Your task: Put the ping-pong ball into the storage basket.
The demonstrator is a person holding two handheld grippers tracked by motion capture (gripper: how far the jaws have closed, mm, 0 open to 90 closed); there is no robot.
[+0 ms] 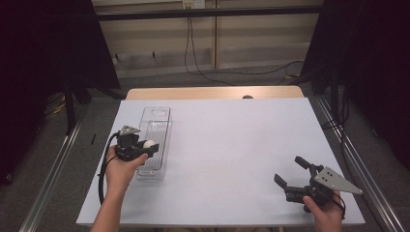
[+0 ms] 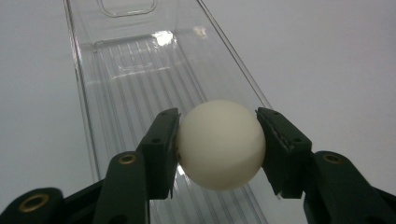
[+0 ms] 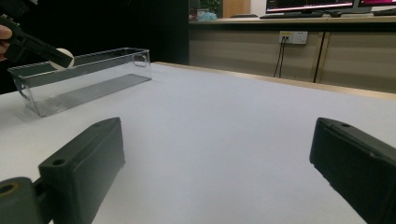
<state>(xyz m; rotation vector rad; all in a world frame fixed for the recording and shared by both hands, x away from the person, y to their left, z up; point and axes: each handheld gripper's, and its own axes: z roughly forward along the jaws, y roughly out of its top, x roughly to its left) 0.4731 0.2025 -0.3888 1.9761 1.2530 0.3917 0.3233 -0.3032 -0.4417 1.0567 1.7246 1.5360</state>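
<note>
Left tongs (image 2: 218, 140) clamp a white ball (image 2: 219, 144); right tongs (image 3: 210, 177) gape wide, empty.

This looks like an office turned lab. Black curtains (image 1: 58, 48) and metal rails (image 1: 53, 164) fence off a white-covered surface (image 1: 232, 145) standing on grey carpet (image 1: 159, 79). Beyond it runs a long wooden desk (image 3: 289, 21) with lit monitors (image 3: 308, 4), wall sockets (image 3: 292, 36) in its panelling and cables (image 1: 193, 53) trailing to the floor.
</note>
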